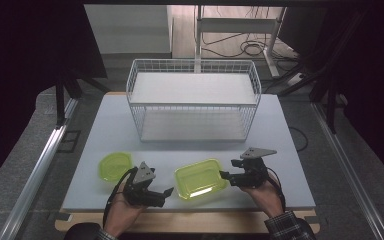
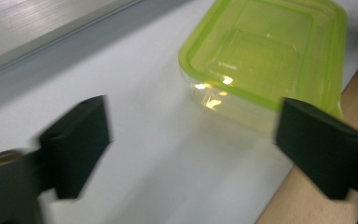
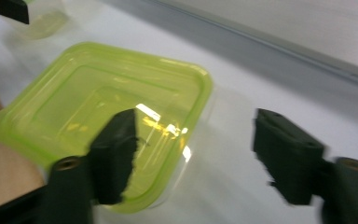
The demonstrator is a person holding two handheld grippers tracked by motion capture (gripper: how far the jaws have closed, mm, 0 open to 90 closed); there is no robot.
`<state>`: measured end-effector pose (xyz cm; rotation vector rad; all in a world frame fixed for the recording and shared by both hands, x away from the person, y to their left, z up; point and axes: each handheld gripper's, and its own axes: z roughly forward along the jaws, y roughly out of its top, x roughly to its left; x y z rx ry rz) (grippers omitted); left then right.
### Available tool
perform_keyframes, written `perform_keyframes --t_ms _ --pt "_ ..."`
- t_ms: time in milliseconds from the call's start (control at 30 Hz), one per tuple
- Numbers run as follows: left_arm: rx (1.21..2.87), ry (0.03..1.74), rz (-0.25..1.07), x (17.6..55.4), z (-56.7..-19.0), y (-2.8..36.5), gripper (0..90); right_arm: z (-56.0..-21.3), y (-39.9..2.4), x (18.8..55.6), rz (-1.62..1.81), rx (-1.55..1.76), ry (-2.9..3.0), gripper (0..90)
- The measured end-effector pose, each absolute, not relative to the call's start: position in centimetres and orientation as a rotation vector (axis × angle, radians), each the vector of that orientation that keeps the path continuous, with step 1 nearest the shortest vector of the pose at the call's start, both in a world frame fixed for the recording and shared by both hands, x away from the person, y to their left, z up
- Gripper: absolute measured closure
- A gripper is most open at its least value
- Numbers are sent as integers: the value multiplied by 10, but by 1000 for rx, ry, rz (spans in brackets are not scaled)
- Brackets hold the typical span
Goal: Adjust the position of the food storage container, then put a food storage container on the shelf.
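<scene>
The green box (image 1: 200, 179) is sitting on the white table (image 1: 280, 145) near its front edge, between the two grippers. Its lid looks to be on, as far as the gripper views show. A smaller green tub (image 1: 115, 166) is lying to the left of it, just beside the left gripper (image 1: 169, 191). Behind both, the wire basket (image 1: 192, 100) is standing with nothing in it.

The left gripper's fingers (image 2: 77, 144) are spread wide with nothing between them; the box is lying a little ahead of them. The right gripper (image 1: 223, 175) is at the box's right edge, its fingers (image 3: 116, 149) also spread, one hanging over the lid (image 3: 98, 107) and the other over bare table, pressing on nothing.

Judging from this, the work is looking early or between steps: neither container is being held, and neither is in the basket. If the basket is the goal, both containers are still waiting to be gripped, lifted and carried back to it.
</scene>
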<state>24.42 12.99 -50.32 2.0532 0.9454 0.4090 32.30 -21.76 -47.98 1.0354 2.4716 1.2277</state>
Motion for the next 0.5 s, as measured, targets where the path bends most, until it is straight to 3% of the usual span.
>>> perform_keyframes --t_ms 33,100,500 --pt "2057 939 432 241 -505 130 19 -483 -218 320 1257 1030 2489 182" --pt "2070 915 455 235 -509 132 0 -489 -219 317 1254 1023 2517 128" --pt "2090 891 497 231 -520 137 4 -496 -228 319 1291 1103 2495 35"
